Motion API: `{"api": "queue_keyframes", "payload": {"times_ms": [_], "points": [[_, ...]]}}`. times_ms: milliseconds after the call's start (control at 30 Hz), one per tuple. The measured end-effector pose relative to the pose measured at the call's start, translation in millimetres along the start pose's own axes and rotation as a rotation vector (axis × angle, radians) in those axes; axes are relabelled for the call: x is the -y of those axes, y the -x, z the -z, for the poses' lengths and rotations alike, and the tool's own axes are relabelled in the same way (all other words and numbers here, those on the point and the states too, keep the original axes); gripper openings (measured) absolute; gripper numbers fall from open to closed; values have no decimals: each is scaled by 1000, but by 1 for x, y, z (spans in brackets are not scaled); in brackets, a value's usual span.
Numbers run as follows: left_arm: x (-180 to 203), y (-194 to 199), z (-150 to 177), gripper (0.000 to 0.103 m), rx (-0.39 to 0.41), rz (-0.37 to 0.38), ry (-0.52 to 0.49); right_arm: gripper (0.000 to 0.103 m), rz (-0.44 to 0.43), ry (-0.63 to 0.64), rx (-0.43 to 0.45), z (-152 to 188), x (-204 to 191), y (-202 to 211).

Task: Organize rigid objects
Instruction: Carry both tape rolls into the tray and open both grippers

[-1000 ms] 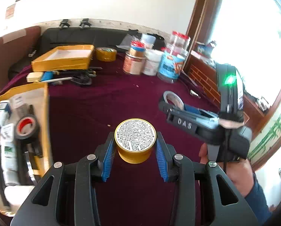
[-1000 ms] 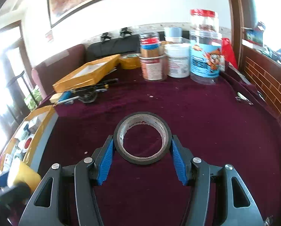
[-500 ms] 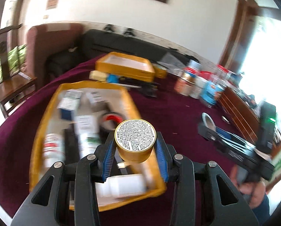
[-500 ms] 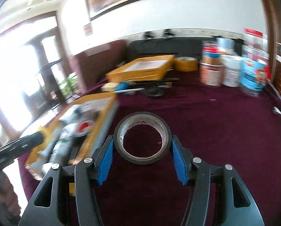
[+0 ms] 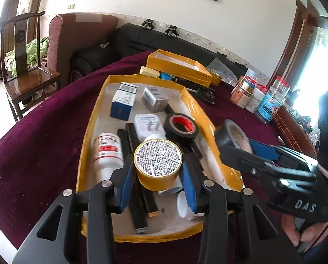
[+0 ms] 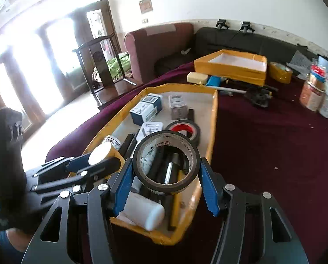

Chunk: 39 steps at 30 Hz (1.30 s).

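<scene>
Our left gripper (image 5: 158, 171) is clamped on a yellow tin (image 5: 157, 165), blue pads (image 5: 127, 181) pressed to its sides, printed lid facing the left wrist camera. In that view we hold the tin over the near half of the yellow tray (image 5: 88, 132), which lies on the maroon tablecloth (image 5: 36, 143). Our right gripper (image 6: 166, 177) is closed part-way on a black tape roll (image 6: 166, 164), one pad at each side of the ring, and through its hole we see dark items in the tray. In the left wrist view this gripper enters from 3 o'clock, with the roll at the tray's right rim. Inside the tray, from the tin, a white bottle with a red label (image 5: 106, 151) lies at 9 o'clock, a second black tape roll with a red core (image 5: 181, 126) sits at 1 o'clock, a white plug adapter (image 5: 149, 126) at 12 o'clock, and two small boxes (image 5: 123, 101) stand farther off toward 11 and 12 o'clock. Black pens (image 5: 137, 198) lie beneath the tin, running toward 6 o'clock. Beyond the tray, at 12 o'clock, a second yellow tray (image 5: 179, 69) rests on the cloth, and a cluster of jars (image 5: 258, 96) stands at 2 o'clock. In the right wrist view our left gripper shows at 9 o'clock, the tin over the tray's left rim.
</scene>
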<state>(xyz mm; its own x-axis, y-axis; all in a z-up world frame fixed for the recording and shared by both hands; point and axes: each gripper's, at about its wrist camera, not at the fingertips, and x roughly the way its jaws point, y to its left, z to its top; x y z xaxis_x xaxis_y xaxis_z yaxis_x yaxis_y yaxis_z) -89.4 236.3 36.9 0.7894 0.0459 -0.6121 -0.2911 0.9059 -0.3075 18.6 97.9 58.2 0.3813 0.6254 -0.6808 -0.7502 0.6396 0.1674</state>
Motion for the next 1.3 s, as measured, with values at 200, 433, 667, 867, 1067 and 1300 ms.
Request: {"api": "queue_keyframes", "payload": {"times_ms": [200,433,667,867,1067,1300], "points": [[-10,-1,5,38,-4,-8,-3,53,-38,-58,-86,-8,0,-27],[-8,-9,11,38,-19,-13,-32,53,11,-67,-146,-5,-5,-45],[-7,-9,12,38,-8,-22,-46,53,79,-36,-128,-6,-10,-49],[-6,-8,14,38,-5,-33,-54,54,77,-22,-124,-4,-10,-48],[-4,-8,14,40,-9,-43,-58,54,59,-32,-123,-2,-10,-45],[-1,-6,15,45,-11,-46,-72,54,56,-36,-119,-1,-11,-42]]}}
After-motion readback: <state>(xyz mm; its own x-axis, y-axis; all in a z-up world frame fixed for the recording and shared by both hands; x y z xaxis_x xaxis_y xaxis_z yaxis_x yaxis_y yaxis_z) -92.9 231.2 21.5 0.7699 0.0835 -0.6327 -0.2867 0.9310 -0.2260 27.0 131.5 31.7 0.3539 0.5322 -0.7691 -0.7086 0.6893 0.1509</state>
